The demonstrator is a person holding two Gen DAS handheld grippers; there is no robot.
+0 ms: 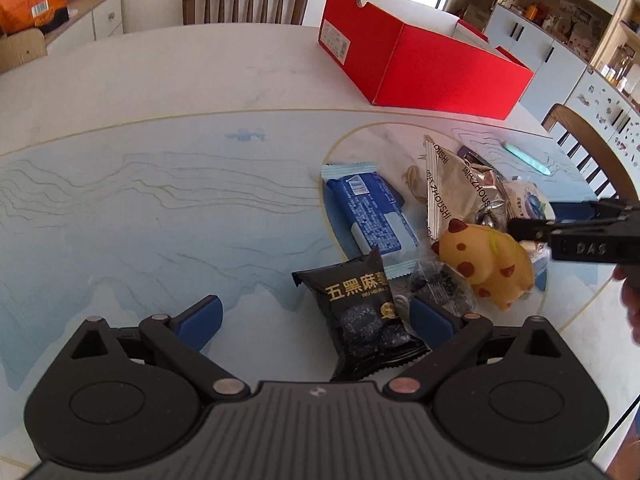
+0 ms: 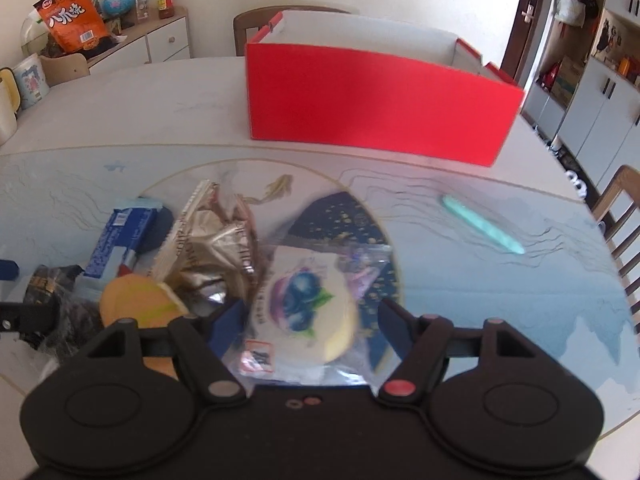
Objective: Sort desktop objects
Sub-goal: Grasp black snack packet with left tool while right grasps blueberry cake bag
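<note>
right wrist view: right gripper (image 2: 308, 320) spread wide around the blueberry packet (image 2: 304, 300), lined up to grab; left gripper (image 1: 316, 316) gapes over the black sesame packet (image 1: 360, 312).

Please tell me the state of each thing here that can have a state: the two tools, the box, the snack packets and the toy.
Left tool: open, astride the black sesame snack packet.
Right tool: open, around the blueberry pastry packet.
Red shoe box: open, no lid on it.
Black sesame snack packet: sealed, lying flat.
Blue biscuit packet: sealed, lying flat.
Silver snack bag: crumpled.
Yellow spotted toy: on its side.
</note>
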